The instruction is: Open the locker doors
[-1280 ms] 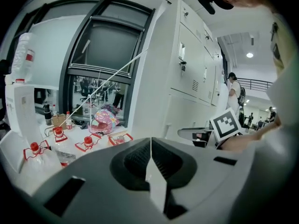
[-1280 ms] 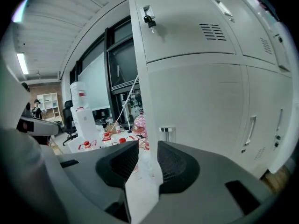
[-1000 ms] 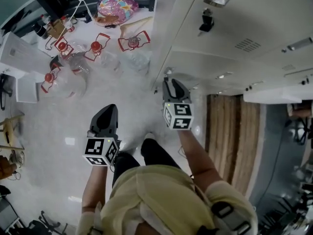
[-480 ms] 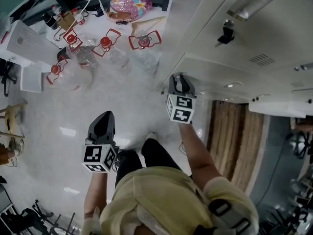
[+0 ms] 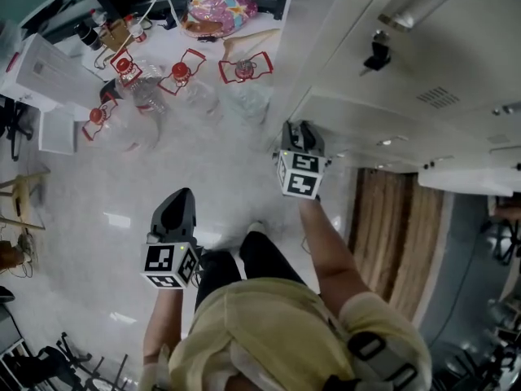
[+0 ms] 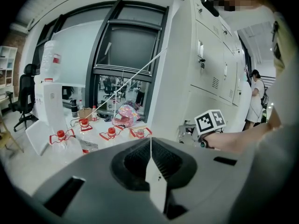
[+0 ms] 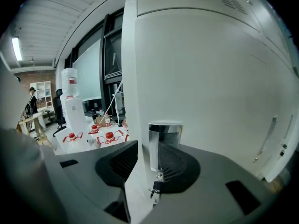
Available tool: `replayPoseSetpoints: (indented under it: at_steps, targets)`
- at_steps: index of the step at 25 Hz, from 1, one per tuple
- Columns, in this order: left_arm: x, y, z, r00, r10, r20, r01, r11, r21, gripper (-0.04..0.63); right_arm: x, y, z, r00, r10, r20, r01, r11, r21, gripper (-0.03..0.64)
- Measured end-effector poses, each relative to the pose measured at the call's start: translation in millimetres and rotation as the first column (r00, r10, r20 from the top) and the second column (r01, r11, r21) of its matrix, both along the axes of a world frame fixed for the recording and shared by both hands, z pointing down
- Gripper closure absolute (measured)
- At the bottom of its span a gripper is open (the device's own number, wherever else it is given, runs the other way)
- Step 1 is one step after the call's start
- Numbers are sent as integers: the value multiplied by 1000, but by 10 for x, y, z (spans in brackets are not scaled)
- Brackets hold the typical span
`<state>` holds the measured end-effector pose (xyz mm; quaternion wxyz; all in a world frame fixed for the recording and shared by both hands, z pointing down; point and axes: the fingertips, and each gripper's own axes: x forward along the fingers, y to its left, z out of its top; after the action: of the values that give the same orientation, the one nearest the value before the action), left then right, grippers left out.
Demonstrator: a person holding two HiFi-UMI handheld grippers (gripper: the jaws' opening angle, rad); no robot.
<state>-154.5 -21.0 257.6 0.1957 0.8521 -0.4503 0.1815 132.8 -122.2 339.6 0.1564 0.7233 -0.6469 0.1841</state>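
1. Head view: the person stands close to a white locker bank (image 5: 423,63). The right gripper (image 5: 299,130) is up against the edge of a lower locker door (image 5: 362,112). The left gripper (image 5: 177,204) hangs over bare floor (image 5: 106,177), well apart from the lockers. Red-capped water bottles (image 5: 181,76) and a pink bag (image 5: 216,8) sit off to the left, far from where the door would swing. The person's feet (image 5: 252,230) are the likelier obstacle, being just below the door.
2. Left gripper view: the jaws are pressed together with nothing between them, so the left gripper is idle. A water dispenser (image 6: 49,92) is at left and another person (image 6: 255,94) stands far down the locker row. Neither is in the way.
3. Right gripper view: the jaws stand apart and have just been opening. The chrome handle (image 7: 164,143) and the door's edge sit between them, the handle close to the right jaw, with no pad visibly pressing. A small key (image 7: 156,185) seems to hang under the handle.
4. Judgement: the step is to get hold of the handle. Centre it deep between the pads and close squarely on the chrome, not on the key. Then pull along the door's arc while stepping back so the legs clear. I cannot tell which side the hinge is on.
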Motion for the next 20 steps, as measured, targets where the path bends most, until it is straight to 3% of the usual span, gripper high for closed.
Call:
replayPoseSetpoints:
  at_steps: [11, 20]
  targets:
    - [289, 2, -99, 995, 97, -30, -96, 995, 30, 586, -88, 398, -13, 1000, 1, 13, -1, 1000, -28, 502]
    - [669, 57, -109, 965, 253, -60, -253, 967, 11, 586, -143, 711, -55, 999, 24, 42, -22, 999, -46, 502]
